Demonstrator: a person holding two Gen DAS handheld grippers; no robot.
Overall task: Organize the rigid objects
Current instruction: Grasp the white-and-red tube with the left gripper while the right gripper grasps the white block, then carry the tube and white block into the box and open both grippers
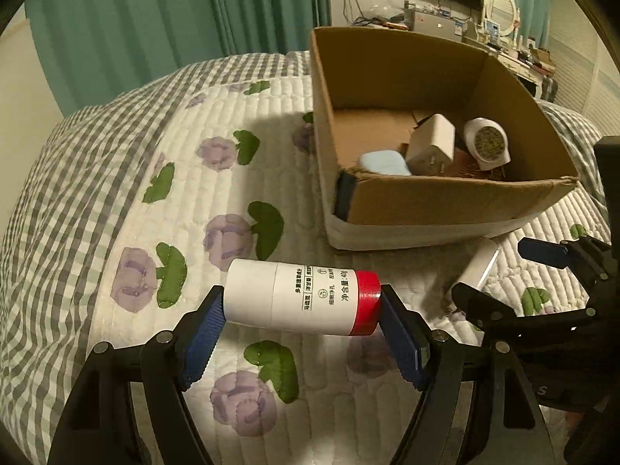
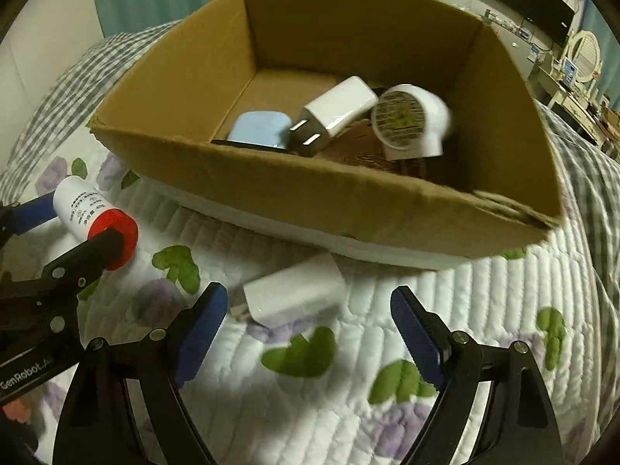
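My left gripper (image 1: 303, 292) is shut on a white bottle with a red cap (image 1: 271, 294), gripping it end to end, sideways over the flowered quilt. The right wrist view shows the same bottle (image 2: 83, 209) at the left. My right gripper (image 2: 308, 292) stands open over a small white block (image 2: 294, 294) that lies on the quilt just in front of the cardboard box (image 2: 310, 193); its pads do not touch the block. In the left wrist view the right gripper (image 1: 492, 267) and the block (image 1: 480, 267) are at the right, below the box (image 1: 445, 201).
The box holds a light blue case (image 2: 259, 126), a white plug charger (image 2: 337, 112) and a round white plug-in device (image 2: 407, 120). A checked blanket (image 1: 77, 178) borders the quilt. Green curtains (image 1: 155, 19) and a cluttered dresser (image 1: 503, 31) stand behind.
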